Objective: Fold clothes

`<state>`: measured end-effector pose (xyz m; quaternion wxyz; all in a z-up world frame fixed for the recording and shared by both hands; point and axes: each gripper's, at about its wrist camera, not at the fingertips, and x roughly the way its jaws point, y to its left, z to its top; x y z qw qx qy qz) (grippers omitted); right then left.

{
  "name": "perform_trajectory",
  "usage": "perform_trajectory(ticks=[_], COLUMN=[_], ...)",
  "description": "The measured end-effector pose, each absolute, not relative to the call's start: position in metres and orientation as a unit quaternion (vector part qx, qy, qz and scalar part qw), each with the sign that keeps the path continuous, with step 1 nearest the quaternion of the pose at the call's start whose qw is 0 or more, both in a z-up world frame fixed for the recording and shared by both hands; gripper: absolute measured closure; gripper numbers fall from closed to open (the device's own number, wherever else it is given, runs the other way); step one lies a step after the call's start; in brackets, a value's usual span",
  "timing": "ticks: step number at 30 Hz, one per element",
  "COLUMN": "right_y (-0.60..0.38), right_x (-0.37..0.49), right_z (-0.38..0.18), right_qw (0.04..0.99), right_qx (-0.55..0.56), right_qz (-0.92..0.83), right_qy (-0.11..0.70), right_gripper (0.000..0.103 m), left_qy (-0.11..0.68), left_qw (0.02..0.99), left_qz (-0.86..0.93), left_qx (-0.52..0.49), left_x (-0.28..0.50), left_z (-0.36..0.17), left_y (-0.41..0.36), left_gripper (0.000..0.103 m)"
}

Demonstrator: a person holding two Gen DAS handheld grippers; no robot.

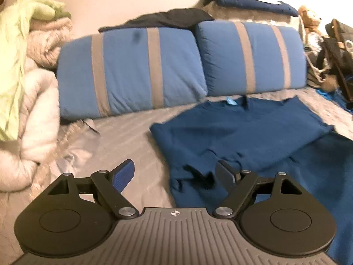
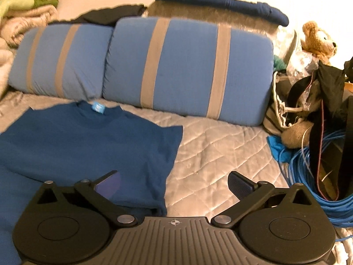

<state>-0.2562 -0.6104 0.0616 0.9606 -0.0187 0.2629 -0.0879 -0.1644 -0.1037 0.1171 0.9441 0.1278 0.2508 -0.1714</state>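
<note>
Dark blue t-shirt [image 2: 88,137], light blue pillows [image 2: 187,66] with grey stripes, grey quilted bedspread [image 2: 220,154]

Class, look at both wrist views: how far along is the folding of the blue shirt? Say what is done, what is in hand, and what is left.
Done: the shirt lies on the bed, one layer folded over, collar tag toward the pillows. In hand: nothing; the left gripper and right gripper are both open and empty above it. Left: probably more folds, since the shirt is still spread wide.
</note>
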Motion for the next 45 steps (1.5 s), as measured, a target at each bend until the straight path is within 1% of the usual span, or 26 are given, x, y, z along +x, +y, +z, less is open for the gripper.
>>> perform_trajectory(ticks=[6, 13, 19, 22, 23, 25, 26, 30, 32, 34, 35, 36, 37, 40, 44, 45], right_y=[-0.611, -0.615, -0.609, -0.605, -0.604, -0.602, -0.602, -0.603, -0.604, -0.606, -0.607, -0.608, -0.61, -0.615, -0.621, -0.622], right_x=[-0.29, -0.308, -0.324, -0.33, -0.332, -0.336, -0.338, -0.345, -0.349, -0.354, -0.356, -0.36, -0.363, -0.371, -0.382, -0.384], right_z=[0.082, 0.07, 0.07, 0.07, 0.07, 0.069, 0.069, 0.068, 0.068, 0.068, 0.067, 0.067, 0.066, 0.063, 0.061, 0.06], right_qw=[0.966, 0.96, 0.96, 0.959, 0.959, 0.959, 0.958, 0.957, 0.956, 0.956, 0.955, 0.955, 0.955, 0.953, 0.951, 0.95], right_qx=[-0.02, 0.011, 0.032, 0.031, 0.03, 0.03, 0.031, 0.038, 0.042, 0.046, 0.047, 0.047, 0.049, 0.061, 0.077, 0.081], right_qz=[-0.081, -0.081, -0.071, -0.061, -0.054, -0.042, -0.041, -0.043, -0.044, -0.044, -0.043, -0.042, -0.042, -0.042, -0.045, -0.043], right_qy=[0.245, 0.266, 0.27, 0.275, 0.276, 0.28, 0.281, 0.285, 0.287, 0.288, 0.289, 0.29, 0.291, 0.293, 0.295, 0.297], right_gripper=[0.0, 0.0, 0.0, 0.0, 0.0, 0.0, 0.0, 0.0, 0.0, 0.0, 0.0, 0.0, 0.0, 0.0, 0.0, 0.0], left_qy=[0.256, 0.295, 0.334, 0.361, 0.37, 0.386, 0.393, 0.419, 0.429, 0.435, 0.435, 0.433, 0.432, 0.425, 0.423, 0.424], left_qw=[0.945, 0.927, 0.905, 0.88, 0.87, 0.848, 0.836, 0.798, 0.777, 0.757, 0.752, 0.75, 0.748, 0.741, 0.745, 0.747], left_qz=[-0.174, -0.231, -0.251, -0.277, -0.286, -0.307, -0.318, -0.337, -0.346, -0.355, -0.358, -0.359, -0.364, -0.384, -0.403, -0.402], left_qx=[0.107, 0.003, -0.077, -0.135, -0.155, -0.195, -0.215, -0.272, -0.305, -0.335, -0.343, -0.347, -0.349, -0.351, -0.323, -0.317], left_x=[-0.191, -0.214, -0.23, -0.234, -0.235, -0.236, -0.236, -0.233, -0.23, -0.229, -0.23, -0.23, -0.232, -0.237, -0.244, -0.244], left_z=[0.121, 0.118, 0.092, 0.074, 0.067, 0.054, 0.048, 0.022, 0.011, 0.003, 0.001, 0.001, 0.002, 0.009, 0.021, 0.022], left_y=[-0.081, -0.042, -0.016, -0.006, -0.003, 0.002, 0.005, 0.007, 0.008, 0.009, 0.01, 0.011, 0.011, 0.01, -0.003, -0.004], left_gripper=[0.022, 0.022, 0.023, 0.023, 0.025, 0.037, 0.04, 0.042, 0.047, 0.062, 0.064, 0.068, 0.079, 0.092, 0.093, 0.095])
